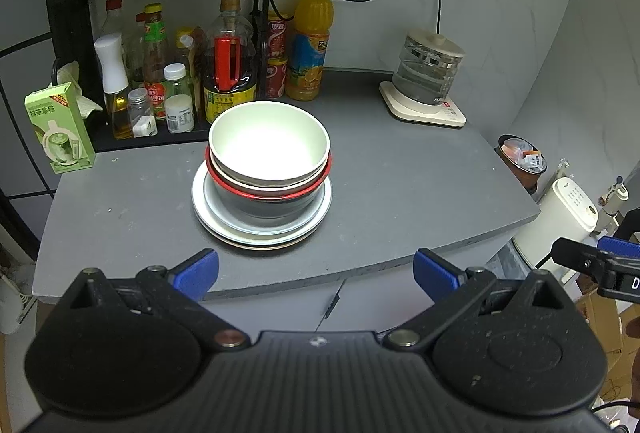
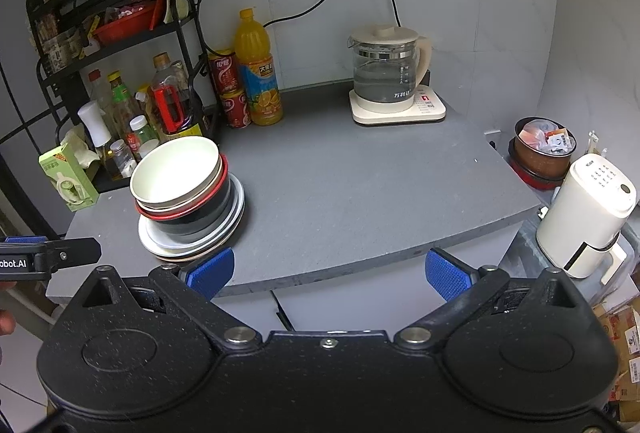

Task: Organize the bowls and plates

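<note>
Facing the stack (image 1: 262,185) dead ahead, your left gripper (image 1: 316,271) is the nearer; from your right gripper (image 2: 329,273) it lies up-left. Both sets of fingers are spread, empty, short of the desk (image 1: 400,193) edge. Bowls sit nested on plates mid-desk.

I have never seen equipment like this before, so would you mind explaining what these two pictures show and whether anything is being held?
There is no robot here: a person holds a hand-held two-finger gripper in each hand, each with a fisheye camera looking forward along its blue-padded fingers. One picture comes from the left gripper, the other from the right gripper. Both are open and hold nothing. On the grey countertop stands a stack: a white bowl nested in a red-rimmed bowl, on a dark bowl, on white plates. Behind them stand an orange juice bottle, sauce bottles and a glass electric kettle.
</note>
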Available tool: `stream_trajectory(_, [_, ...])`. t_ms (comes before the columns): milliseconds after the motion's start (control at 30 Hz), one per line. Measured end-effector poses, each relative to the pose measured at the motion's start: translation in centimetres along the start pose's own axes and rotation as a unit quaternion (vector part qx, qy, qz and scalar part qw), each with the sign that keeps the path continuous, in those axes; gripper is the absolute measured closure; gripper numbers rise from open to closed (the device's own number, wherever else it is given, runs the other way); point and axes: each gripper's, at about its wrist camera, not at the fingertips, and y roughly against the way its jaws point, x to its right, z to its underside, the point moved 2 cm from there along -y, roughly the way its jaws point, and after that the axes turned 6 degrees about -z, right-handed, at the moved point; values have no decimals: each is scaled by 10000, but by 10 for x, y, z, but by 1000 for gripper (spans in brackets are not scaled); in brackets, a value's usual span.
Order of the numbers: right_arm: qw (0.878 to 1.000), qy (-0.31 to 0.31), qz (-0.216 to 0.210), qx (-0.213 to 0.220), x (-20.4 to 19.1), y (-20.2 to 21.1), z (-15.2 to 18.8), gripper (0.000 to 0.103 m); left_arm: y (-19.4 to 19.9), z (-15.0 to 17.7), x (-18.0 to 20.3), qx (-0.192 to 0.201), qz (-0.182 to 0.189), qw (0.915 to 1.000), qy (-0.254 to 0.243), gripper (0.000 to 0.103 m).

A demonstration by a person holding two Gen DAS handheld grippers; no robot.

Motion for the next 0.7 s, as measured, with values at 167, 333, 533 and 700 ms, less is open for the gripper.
stream_trajectory(167, [10000,-25,18,42,1,2,-1,0,0,-3,4,34,2,10000,-10,1])
stream_trajectory(333, [10000,-69,7,38,5,1,-1,0,-1,-4,7,51,1,10000,21,1])
stream_trajectory(533, [10000,-78,-13,55,5,1,-2,0,2,-5,12,89,16,9999,-81,1])
stream_trajectory(700, [9999,-111,-7,51,5,1,-2,0,3,-7,17,88,15,9999,-104,1])
